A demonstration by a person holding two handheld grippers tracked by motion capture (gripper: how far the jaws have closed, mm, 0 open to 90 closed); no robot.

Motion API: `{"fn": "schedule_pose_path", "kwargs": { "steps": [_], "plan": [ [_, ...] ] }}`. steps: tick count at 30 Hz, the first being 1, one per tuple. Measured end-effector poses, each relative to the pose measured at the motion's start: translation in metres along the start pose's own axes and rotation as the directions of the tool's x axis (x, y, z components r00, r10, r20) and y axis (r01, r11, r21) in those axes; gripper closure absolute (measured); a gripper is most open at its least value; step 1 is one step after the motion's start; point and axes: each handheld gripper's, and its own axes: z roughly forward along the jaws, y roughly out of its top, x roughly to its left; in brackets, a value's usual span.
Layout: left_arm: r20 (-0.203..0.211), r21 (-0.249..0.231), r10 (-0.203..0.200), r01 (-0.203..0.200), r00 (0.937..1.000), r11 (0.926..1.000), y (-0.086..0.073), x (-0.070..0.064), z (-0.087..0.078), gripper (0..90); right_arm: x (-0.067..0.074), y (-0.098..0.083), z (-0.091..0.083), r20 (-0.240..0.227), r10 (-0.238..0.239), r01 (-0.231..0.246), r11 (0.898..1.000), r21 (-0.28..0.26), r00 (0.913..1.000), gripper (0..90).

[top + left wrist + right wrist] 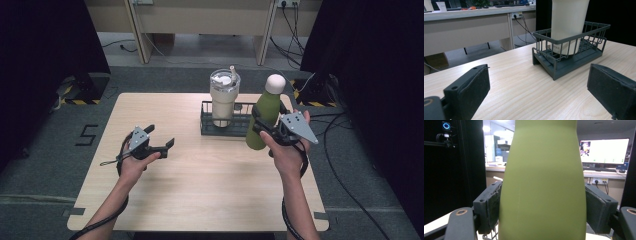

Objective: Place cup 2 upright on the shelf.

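Observation:
A green bottle with a white cap stands tilted slightly at the right end of a dark wire basket; whether its base rests on the table I cannot tell. My right gripper is shut on the bottle's lower body. In the right gripper view the green bottle sits squeezed between both black pads. A cream tumbler with lid and straw stands upright in the basket's left part. My left gripper hovers open over the table's left half, nothing between its jaws; its view faces the basket and tumbler.
The wooden table has free room across its front and left. Cables trail over the floor to the right. A desk frame stands beyond the far edge, with black curtains on both sides.

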Motion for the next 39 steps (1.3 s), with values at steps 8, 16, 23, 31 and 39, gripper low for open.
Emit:
{"fn": "schedule_pose_path", "kwargs": {
  "steps": [8, 16, 23, 31, 39],
  "plan": [
    [0.000, 0.000, -0.002, 0.002, 1.0000, 1.0000, 0.000, 0.000, 0.000, 3.6, -0.001, 0.003, 0.006, 0.004, 0.006, -0.006, 1.000, -0.003, 1.0000, 25.0],
    [-0.001, -0.002, -0.004, 0.004, 1.0000, 1.0000, 0.000, 0.000, 0.000, 3.8, -0.002, 0.006, 0.011, 0.010, 0.007, -0.007, 1.000, -0.005, 0.9999, 25.0],
    [-0.002, -0.001, -0.005, 0.005, 1.0000, 1.0000, 0.000, 0.001, 0.000, 3.8, -0.003, 0.007, 0.016, 0.014, 0.010, -0.009, 1.000, -0.004, 0.9999, 25.0],
    [-0.001, -0.003, -0.007, 0.007, 1.0000, 1.0000, 0.001, 0.001, 0.000, 3.9, -0.005, 0.010, 0.022, 0.019, 0.014, -0.014, 1.000, -0.001, 0.9997, 25.0],
    [-0.002, -0.003, -0.009, 0.009, 1.0000, 1.0000, 0.001, 0.001, -0.001, 3.9, -0.005, 0.012, 0.028, 0.022, 0.012, -0.012, 1.000, -0.005, 0.9997, 25.0]
  ]
}}
